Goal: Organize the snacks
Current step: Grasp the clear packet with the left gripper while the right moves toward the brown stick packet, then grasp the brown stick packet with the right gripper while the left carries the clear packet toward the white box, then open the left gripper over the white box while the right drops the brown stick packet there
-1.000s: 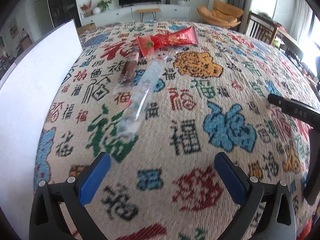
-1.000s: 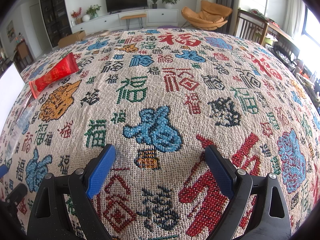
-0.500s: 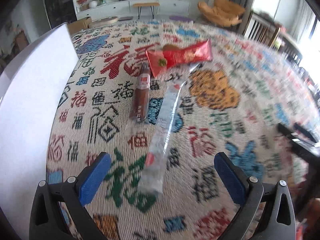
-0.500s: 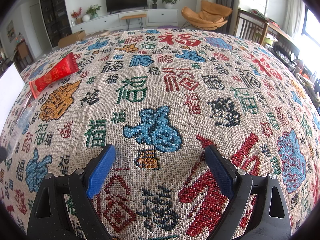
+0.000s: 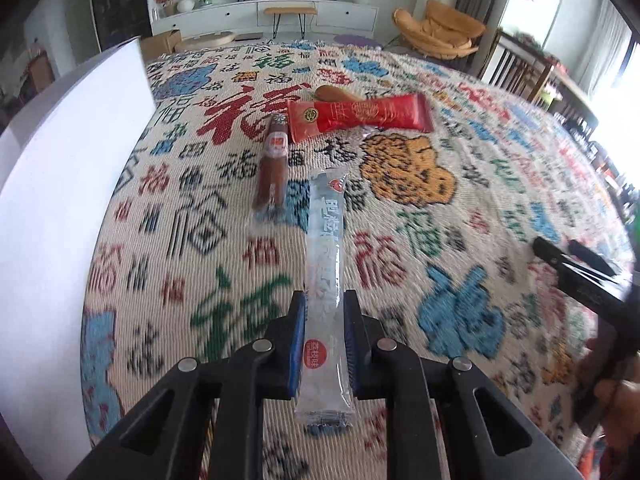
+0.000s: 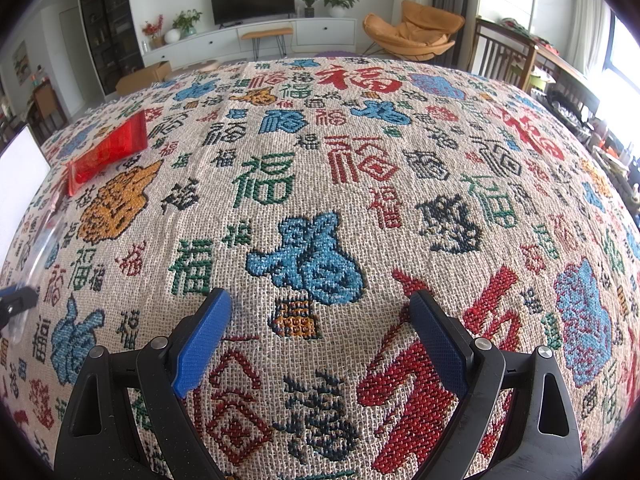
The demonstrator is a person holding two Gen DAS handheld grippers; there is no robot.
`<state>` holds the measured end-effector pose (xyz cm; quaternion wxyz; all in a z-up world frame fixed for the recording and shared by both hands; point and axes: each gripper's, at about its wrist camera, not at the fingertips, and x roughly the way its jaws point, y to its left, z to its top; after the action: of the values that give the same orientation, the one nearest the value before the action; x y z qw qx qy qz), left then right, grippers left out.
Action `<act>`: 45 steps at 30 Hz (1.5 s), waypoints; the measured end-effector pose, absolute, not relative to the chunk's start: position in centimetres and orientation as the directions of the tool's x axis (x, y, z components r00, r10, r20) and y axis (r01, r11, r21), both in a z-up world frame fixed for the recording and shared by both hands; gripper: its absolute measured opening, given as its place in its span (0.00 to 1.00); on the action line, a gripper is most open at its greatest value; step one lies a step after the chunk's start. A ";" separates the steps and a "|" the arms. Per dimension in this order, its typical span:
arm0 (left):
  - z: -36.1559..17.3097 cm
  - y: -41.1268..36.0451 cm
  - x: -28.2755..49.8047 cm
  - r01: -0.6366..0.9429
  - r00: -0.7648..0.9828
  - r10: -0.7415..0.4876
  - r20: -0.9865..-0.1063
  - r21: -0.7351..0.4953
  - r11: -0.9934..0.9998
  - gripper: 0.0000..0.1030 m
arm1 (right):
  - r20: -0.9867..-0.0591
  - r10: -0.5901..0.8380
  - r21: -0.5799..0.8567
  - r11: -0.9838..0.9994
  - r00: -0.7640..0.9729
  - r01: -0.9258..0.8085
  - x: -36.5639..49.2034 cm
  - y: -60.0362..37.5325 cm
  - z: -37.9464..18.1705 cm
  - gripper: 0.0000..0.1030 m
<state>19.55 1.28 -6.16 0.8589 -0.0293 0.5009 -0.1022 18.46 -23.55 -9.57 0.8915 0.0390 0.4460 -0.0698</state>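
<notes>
My left gripper (image 5: 323, 300) is shut on the near end of a long clear snack packet (image 5: 325, 248) that lies on the patterned tablecloth. Beyond it lie a brown sausage stick (image 5: 272, 168) and a red snack packet (image 5: 360, 117), with an orange-brown item (image 5: 332, 93) behind that. My right gripper (image 6: 320, 308) is open and empty over bare cloth. In the right wrist view the red packet (image 6: 108, 152) sits far left, and the left gripper's tip (image 6: 16, 300) shows at the left edge on the clear packet (image 6: 38, 248).
A white board (image 5: 52, 208) stands along the table's left side, also seen in the right wrist view (image 6: 20, 172). The right gripper's body (image 5: 580, 280) shows at the right of the left wrist view. Chairs and a TV cabinet stand beyond the table.
My left gripper moved forward to the clear packet and closed on its near end. The right gripper has not moved.
</notes>
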 end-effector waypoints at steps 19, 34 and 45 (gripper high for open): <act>2.9 8.3 5.6 0.107 0.630 -0.345 -0.696 -0.362 0.926 0.17 | -0.799 0.475 0.486 0.871 0.369 -0.069 22.5 -15.1 -7.2 0.89; 6.4 17.0 2.2 -0.015 0.724 -0.294 -0.624 -0.440 0.898 0.17 | -0.903 0.310 0.249 0.942 0.298 -0.224 31.5 -0.5 -8.8 0.18; 6.9 28.6 2.5 -0.254 0.742 -0.039 -0.669 -0.334 0.908 0.17 | -0.611 0.753 0.689 0.658 0.246 -0.305 25.3 -1.3 3.8 0.18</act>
<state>2.47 28.61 6.92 0.9102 -0.2062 0.3543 0.0591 25.32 -1.29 3.80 0.7574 0.2216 0.5052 0.3491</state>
